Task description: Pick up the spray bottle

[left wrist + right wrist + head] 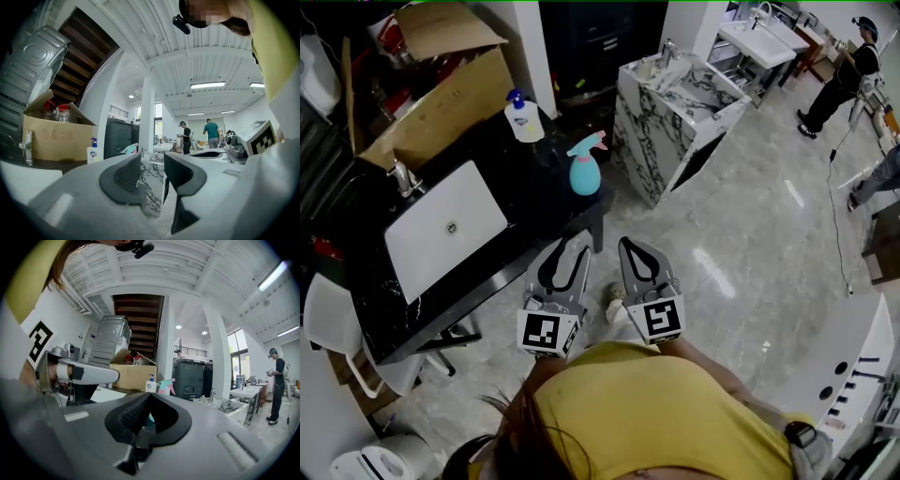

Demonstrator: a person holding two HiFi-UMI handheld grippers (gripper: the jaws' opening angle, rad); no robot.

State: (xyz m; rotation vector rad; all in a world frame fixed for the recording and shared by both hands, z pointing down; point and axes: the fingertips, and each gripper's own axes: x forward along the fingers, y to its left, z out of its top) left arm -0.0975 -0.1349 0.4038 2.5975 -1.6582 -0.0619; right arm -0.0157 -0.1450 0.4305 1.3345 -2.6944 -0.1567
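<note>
Presumably light, stiff and slick, the spray bottle [584, 169], upright on the dark surface [539, 202] at upper centre, suits a neck grip; left gripper [570, 248] jaws slightly spread, right gripper [630, 248] jaws pressed together, both empty.

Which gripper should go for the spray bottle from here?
Left, probably. The left gripper has its jaws apart and sits nearer the spray bottle in the head view; the right gripper has its jaws together and must open first.

Yellow top [647, 403] — grey fingers [190, 176], black pads, black-white marker cubes [549, 333].
</note>
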